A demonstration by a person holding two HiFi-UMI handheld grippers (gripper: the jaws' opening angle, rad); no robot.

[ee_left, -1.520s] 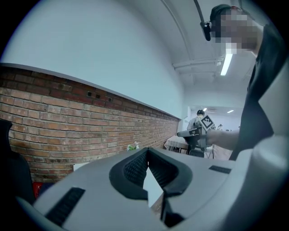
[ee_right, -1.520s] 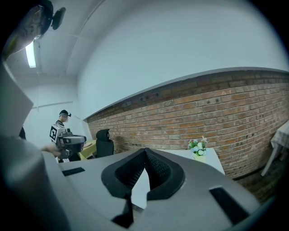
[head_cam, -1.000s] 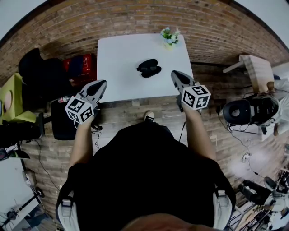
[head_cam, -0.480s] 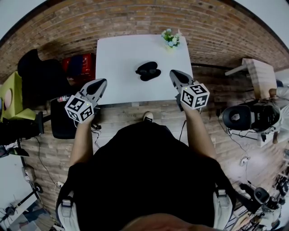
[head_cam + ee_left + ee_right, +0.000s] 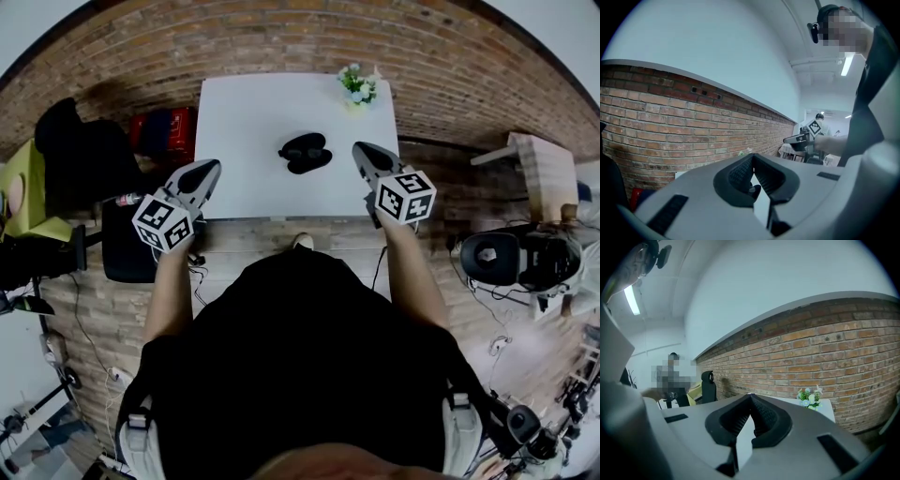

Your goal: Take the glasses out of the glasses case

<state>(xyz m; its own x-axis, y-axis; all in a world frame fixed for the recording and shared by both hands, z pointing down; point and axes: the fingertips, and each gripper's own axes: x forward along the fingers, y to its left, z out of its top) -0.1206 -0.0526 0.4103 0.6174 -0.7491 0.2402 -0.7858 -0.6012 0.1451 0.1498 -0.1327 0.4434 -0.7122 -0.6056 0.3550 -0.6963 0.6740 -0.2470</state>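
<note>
- The left claw [image 5: 204,171] is pressed together: in the left gripper view its ribbed pads [image 5: 739,174] meet at the tips with nothing between them.
- The right claw [image 5: 362,153] is pressed together too. Its dark pads [image 5: 761,418] touch at the front and hold nothing.
- The glasses case [image 5: 305,152], black and two-lobed, lies on the white bench [image 5: 246,112], ahead of both claws and between them. It is off to the right of the left claw and just to the left of the right claw, nearer the right one. Neither claw touches it.
- From the head view I cannot tell whether the case is open or whether glasses lie in it.
- Both claws are held over the near part of the bench, the left at its left edge and the right toward its right side. Each carries its marker cube [image 5: 163,225] behind it, on the person's side.
- A small pot of flowers [image 5: 357,84] stands at the far right corner of the bench, ahead of the right claw and well beyond the case.
- A brick wall [image 5: 281,37] runs behind the bench, straight ahead of both claws.
- Left of the left claw, off the bench, stand a black chair [image 5: 80,155] and a red object [image 5: 161,131].
</note>
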